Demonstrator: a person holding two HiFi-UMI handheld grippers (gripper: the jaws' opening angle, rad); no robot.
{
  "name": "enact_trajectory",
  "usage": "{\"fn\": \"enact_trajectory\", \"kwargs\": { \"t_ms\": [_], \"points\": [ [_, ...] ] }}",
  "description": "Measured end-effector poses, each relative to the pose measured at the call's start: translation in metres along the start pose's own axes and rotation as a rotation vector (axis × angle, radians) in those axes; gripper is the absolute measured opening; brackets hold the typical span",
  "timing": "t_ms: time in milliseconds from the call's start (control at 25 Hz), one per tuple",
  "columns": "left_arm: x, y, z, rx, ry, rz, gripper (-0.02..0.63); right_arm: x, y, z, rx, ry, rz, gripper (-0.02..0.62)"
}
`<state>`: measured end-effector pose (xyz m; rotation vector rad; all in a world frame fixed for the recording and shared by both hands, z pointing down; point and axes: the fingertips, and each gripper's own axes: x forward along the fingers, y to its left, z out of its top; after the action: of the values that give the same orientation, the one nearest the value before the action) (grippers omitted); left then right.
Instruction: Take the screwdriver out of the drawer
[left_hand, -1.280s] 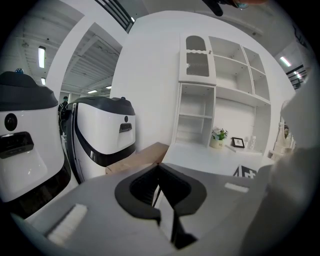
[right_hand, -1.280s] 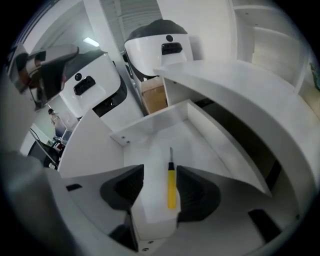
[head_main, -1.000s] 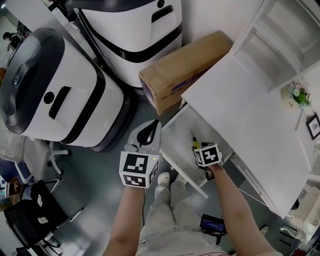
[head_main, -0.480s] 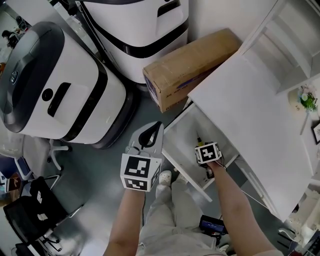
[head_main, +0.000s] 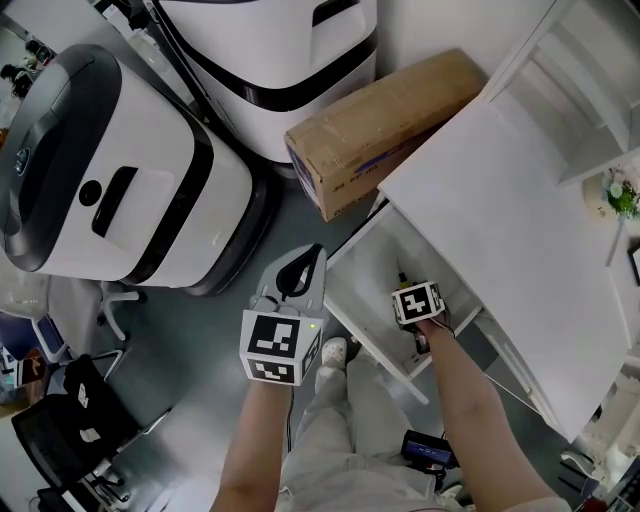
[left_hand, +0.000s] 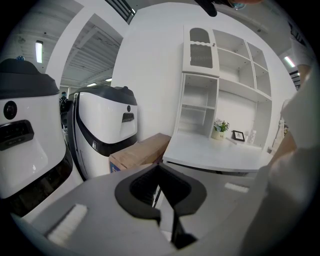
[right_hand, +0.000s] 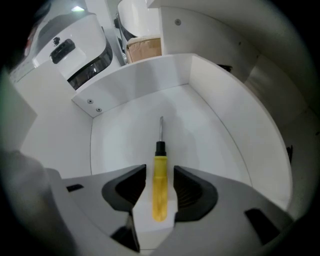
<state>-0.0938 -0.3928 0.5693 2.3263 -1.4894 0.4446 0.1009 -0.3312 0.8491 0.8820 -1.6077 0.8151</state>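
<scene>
The right gripper (right_hand: 159, 172) hangs nose-down in the open drawer (right_hand: 210, 125). Its jaws are apart, straddling the yellow handle of the screwdriver (right_hand: 159, 195) with gaps on both sides. The screwdriver lies flat on the drawer floor, its shaft pointing toward the far wall. The left gripper (head_main: 314, 256), jaws together and empty, hovers outside the drawer's edge.

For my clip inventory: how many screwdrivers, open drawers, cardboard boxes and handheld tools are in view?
screwdriver: 1
drawer: 1
cardboard box: 1
tools: 2 (left tool, right tool)
Total: 5
</scene>
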Motion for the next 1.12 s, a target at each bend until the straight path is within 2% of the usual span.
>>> {"fn": "enact_trajectory", "kwargs": {
  "t_ms": [160, 560, 1120],
  "points": [
    [0.000, -0.003, -0.003, 0.004, 0.006, -0.002, 0.008, -0.001, 0.001, 0.010, -0.091, -0.018, -0.023, 0.087],
    [-0.006, -0.010, 0.012, 0.011, -0.021, 0.002, 0.008, -0.019, 0.001, 0.016, -0.098, -0.025, -0.010, 0.086],
    [-0.034, -0.011, 0.066, 0.010, -0.116, 0.029, 0.008, -0.081, 0.008, 0.026, -0.145, -0.069, -0.001, 0.086]
  ]
}}
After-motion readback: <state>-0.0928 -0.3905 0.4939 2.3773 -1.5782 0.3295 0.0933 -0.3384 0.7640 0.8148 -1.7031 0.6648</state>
